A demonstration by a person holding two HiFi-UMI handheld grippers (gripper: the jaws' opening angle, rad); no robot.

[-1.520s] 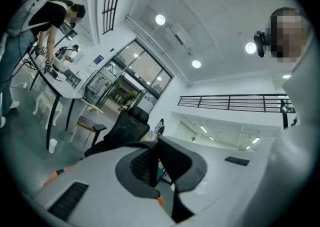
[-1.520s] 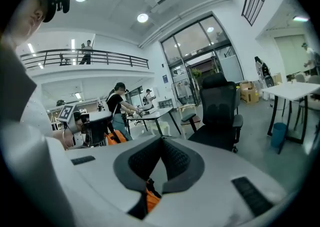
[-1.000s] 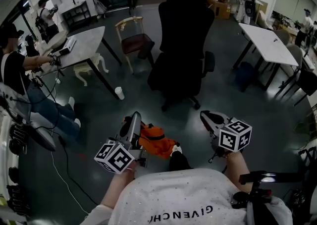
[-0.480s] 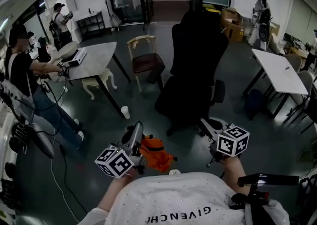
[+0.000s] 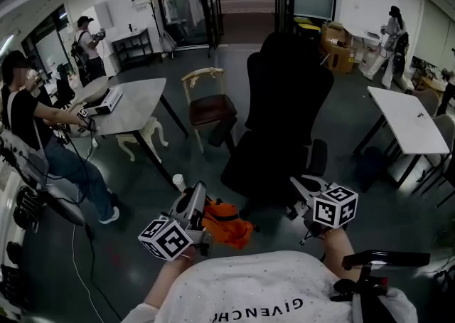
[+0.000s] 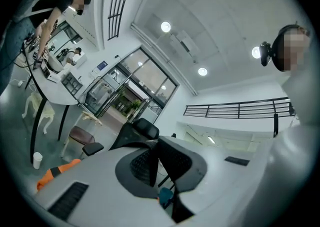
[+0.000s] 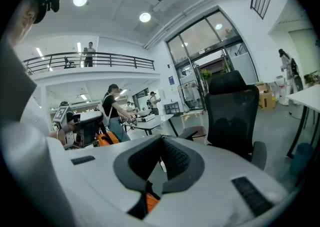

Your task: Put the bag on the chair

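Note:
The orange bag (image 5: 227,223) hangs off the floor beside my left gripper (image 5: 193,197), which is shut on it; the exact hold is hidden. The left gripper view shows its jaws (image 6: 159,158) pressed together, with a strip of the bag (image 6: 55,173) low at the left. The black office chair (image 5: 284,101) stands just ahead, its seat (image 5: 263,165) facing me and bare. My right gripper (image 5: 300,185) is shut and apart from the bag, near the seat's right front. In the right gripper view (image 7: 161,153) the chair (image 7: 230,111) fills the right side.
A wooden chair with a dark red seat (image 5: 210,104) and a grey table (image 5: 131,101) stand left of the office chair. A white cup (image 5: 178,181) sits on the floor. A person (image 5: 28,122) sits at the far left. A white table (image 5: 412,119) is at the right.
I have come closer to the black chair. Both grippers and the orange bag have moved forward with me, and the bag now hangs near the seat's front edge.

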